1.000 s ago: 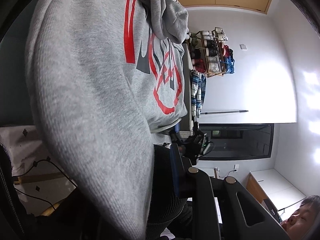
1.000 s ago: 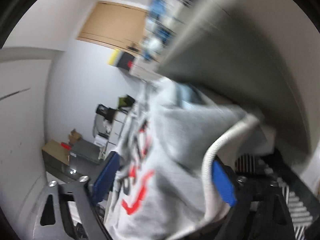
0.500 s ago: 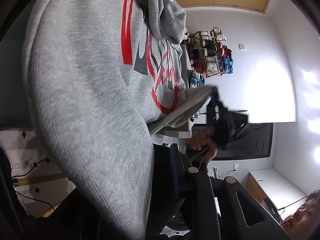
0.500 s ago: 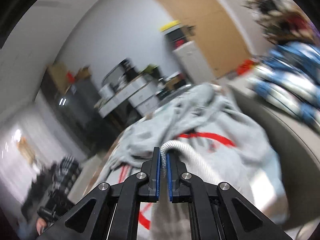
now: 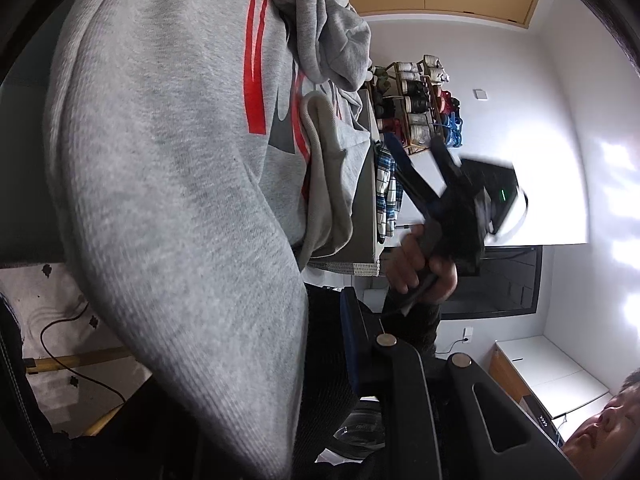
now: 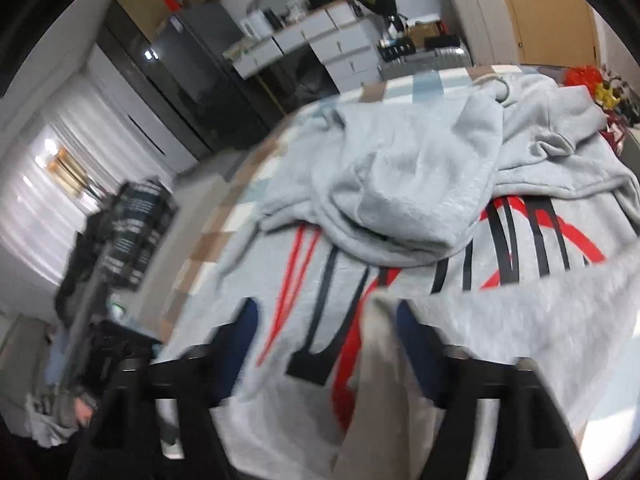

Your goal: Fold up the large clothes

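A large grey hoodie (image 6: pixel 400 200) with red and black print lies spread on the table, its hood bunched on top. In the left wrist view the hoodie (image 5: pixel 168 200) fills the left side and hangs over my left gripper (image 5: pixel 320 320), which is shut on its fabric; only one blue pad (image 5: pixel 352 332) shows. My right gripper (image 6: pixel 324 320) is open just above the print, with a folded-over edge of the hoodie (image 6: pixel 380 340) lying loose between its fingers. It also shows in the left wrist view (image 5: pixel 416 160), held by a hand.
The table has a checked cover (image 6: pixel 224 224). A rack of shoes (image 5: pixel 420 108) and a plaid cloth (image 5: pixel 386 196) stand beyond it. Drawers and a dark cabinet (image 6: pixel 180 72) line the far wall. A person's face (image 5: pixel 608 432) is at the lower right.
My right gripper, shut on the hoodie's edge half a second ago, has opened and let it drop onto the print. My left gripper has stayed shut on the fabric.
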`<state>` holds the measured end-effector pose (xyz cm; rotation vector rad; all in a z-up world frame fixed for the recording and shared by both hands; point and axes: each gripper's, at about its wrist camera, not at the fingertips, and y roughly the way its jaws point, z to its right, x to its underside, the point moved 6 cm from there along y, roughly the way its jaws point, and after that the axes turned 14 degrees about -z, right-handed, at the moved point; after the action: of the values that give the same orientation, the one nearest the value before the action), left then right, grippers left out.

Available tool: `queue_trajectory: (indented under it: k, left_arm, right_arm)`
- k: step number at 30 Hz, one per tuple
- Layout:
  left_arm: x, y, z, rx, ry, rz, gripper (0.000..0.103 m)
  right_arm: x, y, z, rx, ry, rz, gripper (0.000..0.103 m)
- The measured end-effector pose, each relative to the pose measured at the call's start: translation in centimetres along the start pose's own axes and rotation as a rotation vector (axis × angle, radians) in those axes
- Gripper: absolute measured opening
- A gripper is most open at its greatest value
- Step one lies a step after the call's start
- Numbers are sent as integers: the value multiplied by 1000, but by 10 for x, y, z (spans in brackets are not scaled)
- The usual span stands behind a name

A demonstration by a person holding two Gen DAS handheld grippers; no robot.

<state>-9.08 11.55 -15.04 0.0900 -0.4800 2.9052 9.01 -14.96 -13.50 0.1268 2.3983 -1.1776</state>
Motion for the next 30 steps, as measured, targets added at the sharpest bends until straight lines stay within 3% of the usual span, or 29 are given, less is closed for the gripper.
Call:
queue_trajectory:
  k: [2,4,5,7,10,13,15,16,17,19,20,23,26,30]
  left_arm:
    - [-1,2,0,6,2,-4,14]
    - [-2,5,1,9,9,-11,14]
    - [-2,6,2,8,15,-14,14]
    - [-2,5,2,6,20,-15,14]
    - [0,3,1,12,19,-11,14]
    - [2,1,-2,7,14,-5,14]
    - [3,1,-3,-3,13,-3,14]
    - [4,1,-3,-3,13,-1,14]
    - [4,2,-2,-4,13,1,14]
    - [6,0,-3,0,15,3,14]
    - [5,0,-3,2,16,3,14]
    - [3,4,0,2,23,-2,14]
    - [3,7,1,-1,29,-8,14]
    - [2,7,0,5,29,-6,14]
  right_arm:
    - [10,-25,-8,-33,-32,62,89]
    - [24,-52,-15,70,-77,173,103]
    - [29,-56,-18,143,-113,191,103]
    - [41,-38,-23,315,-205,116,103]
    - [53,13,-17,460,-275,-73,103]
    - [54,53,-11,472,-285,-173,90]
    - [53,61,2,501,-266,-223,68]
    - [52,67,9,520,-257,-244,48]
    - [50,69,14,531,-247,-255,36]
    - [48,61,19,524,-212,-238,26]
    - [48,57,21,536,-200,-236,9]
    - [52,47,27,580,-188,-227,5]
    - [50,34,24,562,-179,-204,6]
    - [51,26,30,393,-122,-186,10]
